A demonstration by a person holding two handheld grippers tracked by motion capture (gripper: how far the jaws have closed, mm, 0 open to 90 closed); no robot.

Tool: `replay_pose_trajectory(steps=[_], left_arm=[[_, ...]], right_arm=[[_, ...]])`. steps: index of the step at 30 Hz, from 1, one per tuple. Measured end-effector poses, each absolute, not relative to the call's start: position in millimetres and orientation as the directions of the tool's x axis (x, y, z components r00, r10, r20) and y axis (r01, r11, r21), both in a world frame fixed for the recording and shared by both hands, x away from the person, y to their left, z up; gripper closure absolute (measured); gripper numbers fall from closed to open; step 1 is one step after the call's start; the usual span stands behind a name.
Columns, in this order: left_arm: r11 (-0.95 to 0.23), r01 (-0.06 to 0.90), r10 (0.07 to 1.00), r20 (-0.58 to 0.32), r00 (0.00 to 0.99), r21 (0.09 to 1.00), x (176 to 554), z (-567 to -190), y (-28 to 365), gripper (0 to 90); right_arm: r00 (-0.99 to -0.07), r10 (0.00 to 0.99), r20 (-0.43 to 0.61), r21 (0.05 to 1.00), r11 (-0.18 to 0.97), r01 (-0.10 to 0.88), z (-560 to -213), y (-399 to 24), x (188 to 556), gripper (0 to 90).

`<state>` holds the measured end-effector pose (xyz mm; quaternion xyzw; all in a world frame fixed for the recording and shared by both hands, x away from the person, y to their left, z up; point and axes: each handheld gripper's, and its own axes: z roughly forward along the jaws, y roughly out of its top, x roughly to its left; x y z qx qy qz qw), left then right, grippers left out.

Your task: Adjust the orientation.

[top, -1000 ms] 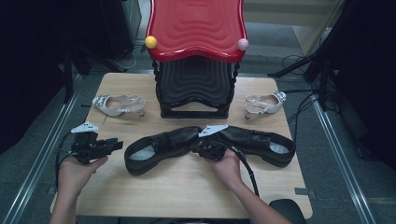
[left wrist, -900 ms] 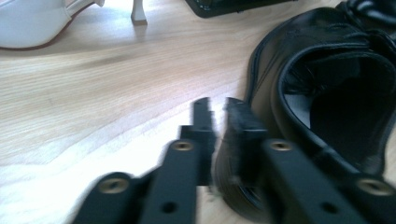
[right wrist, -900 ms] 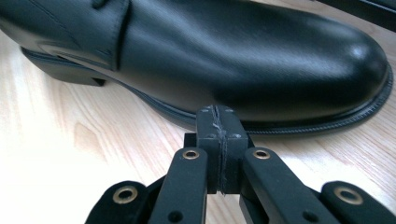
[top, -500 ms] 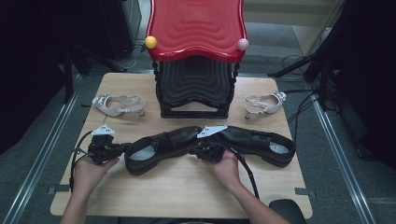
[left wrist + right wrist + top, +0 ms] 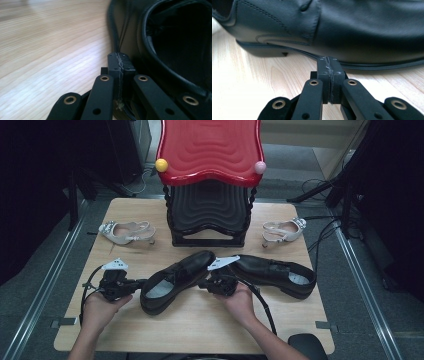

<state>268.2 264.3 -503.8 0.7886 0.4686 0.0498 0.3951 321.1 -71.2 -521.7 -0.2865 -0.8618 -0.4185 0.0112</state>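
Black leather dress shoe (image 5: 172,280) lying tilted on the pale wooden worktop (image 5: 190,325), heel end toward the left gripper (image 5: 134,284), toe toward the middle. Left gripper (image 5: 119,62) low at that heel, jaws just closed and pressed together with nothing between them, tips beside the shoe's dark opening (image 5: 180,45). Right gripper (image 5: 204,284) at the shoe's other side, near the toe; jaws pressed together on nothing (image 5: 329,65), tips just short of the sole edge of a black leather shoe (image 5: 362,30). Second black leather dress shoe (image 5: 275,272) to the right, its toe meeting the first near the right gripper. Farther back, a pale strappy heeled sandal (image 5: 127,232) at left and its match (image 5: 284,230) at right. Between them, a black ridged stand under a red wavy seat (image 5: 210,147), with a yellow ball (image 5: 161,165) and a pink ball (image 5: 260,167) at its front corners.
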Motion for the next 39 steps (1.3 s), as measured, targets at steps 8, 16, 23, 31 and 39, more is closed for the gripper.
replay_pose_trajectory(steps=[8,16,23,31,39], left_arm=[[-0.275,0.693,0.744,-0.309,0.592,0.667,268,-505,247,89.4],[-0.302,0.695,0.727,-0.313,0.611,0.653,267,-509,230,88.8],[-0.310,0.694,0.702,-0.336,0.628,0.650,266,-510,221,89.2],[-0.343,0.685,0.662,-0.352,0.662,0.643,263,-512,205,89.2],[-0.365,0.669,0.625,-0.362,0.692,0.648,264,-513,195,84.7]], right_arm=[[-0.837,0.473,0.275,0.719,0.477,0.506,-520,-71,319,90.0],[-0.844,0.460,0.277,0.722,0.480,0.498,-518,-67,314,90.0],[-0.838,0.468,0.282,0.718,0.476,0.508,-516,-71,315,90.0],[-0.827,0.482,0.289,0.710,0.472,0.523,-517,-80,317,90.0],[-0.818,0.495,0.294,0.690,0.483,0.540,-520,-91,319,88.8]])
